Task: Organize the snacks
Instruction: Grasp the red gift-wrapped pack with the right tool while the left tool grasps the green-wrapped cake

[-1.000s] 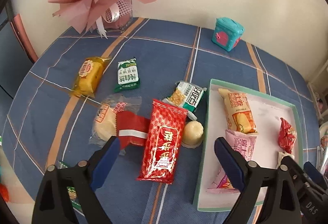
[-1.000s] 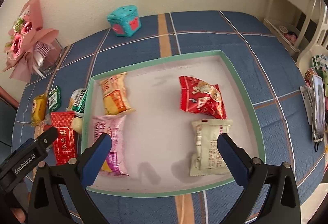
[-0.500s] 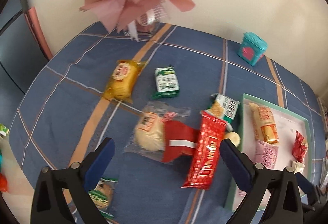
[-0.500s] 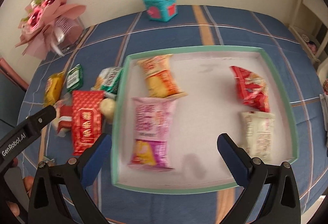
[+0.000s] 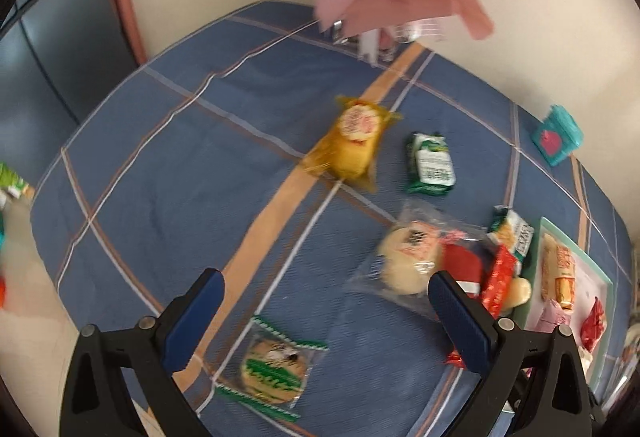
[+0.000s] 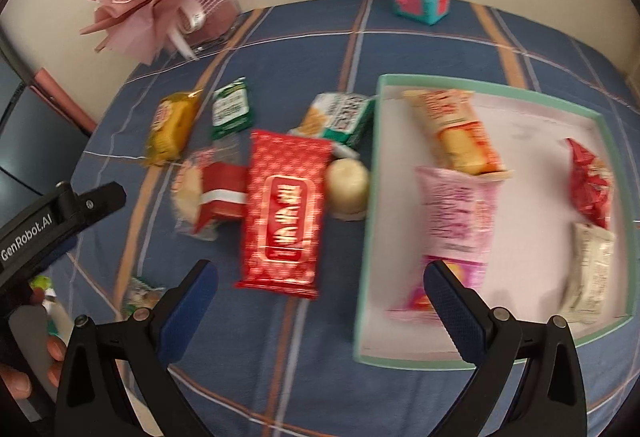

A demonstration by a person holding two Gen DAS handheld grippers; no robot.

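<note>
While both hang above tablecloth [image 5: 168,173], left gripper [image 5: 326,321] spread, empty, cookie packet [image 5: 274,367] just below; right gripper [image 6: 320,301] spread, empty, red packet [image 6: 284,209] just ahead.

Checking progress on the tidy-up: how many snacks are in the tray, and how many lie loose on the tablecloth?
Snacks in the tray: 4
Snacks loose on the tablecloth: 8, counting the red-and-white pack separately
Total: 12
</note>
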